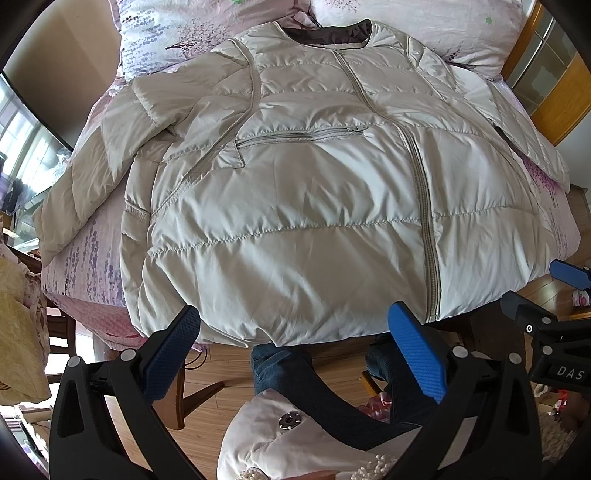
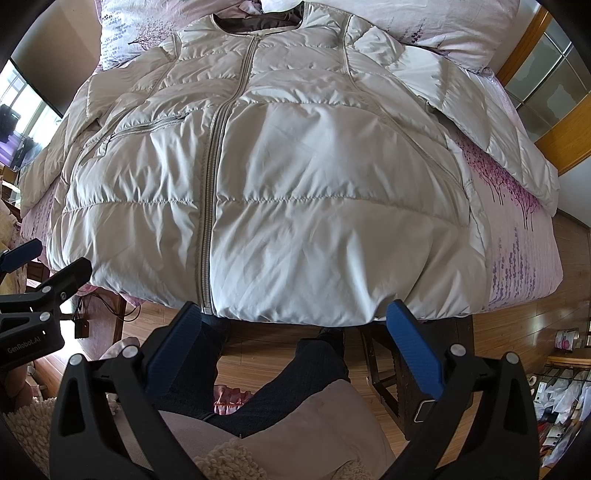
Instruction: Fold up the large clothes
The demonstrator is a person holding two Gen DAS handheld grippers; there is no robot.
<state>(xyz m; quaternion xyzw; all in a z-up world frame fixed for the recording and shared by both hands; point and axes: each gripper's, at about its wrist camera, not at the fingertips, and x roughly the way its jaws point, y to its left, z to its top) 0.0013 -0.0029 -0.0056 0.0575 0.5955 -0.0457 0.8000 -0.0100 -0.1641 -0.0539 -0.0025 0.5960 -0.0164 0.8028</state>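
The jacket [image 1: 295, 206] lies flat, zipped, on the bed [image 2: 524, 258] — ready for folding; left gripper [image 1: 295, 354] and right gripper [image 2: 295, 347] hover at its hem, fingers apart, empty.

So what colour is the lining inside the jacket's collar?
Dark brown, against the pale beige jacket. The lining shows best in the left wrist view.

Left wrist view: looks forward from behind its own tongs [image 1: 295, 354], low and close to the near bed [image 1: 88, 258] edge, facing the headboard end. Right wrist view: same stance, set just to the right. Shared: the whole jacket [image 1: 295, 206], pillows [image 2: 424, 22], wooden floor [image 2: 258, 354]; each catches the other's tongs.
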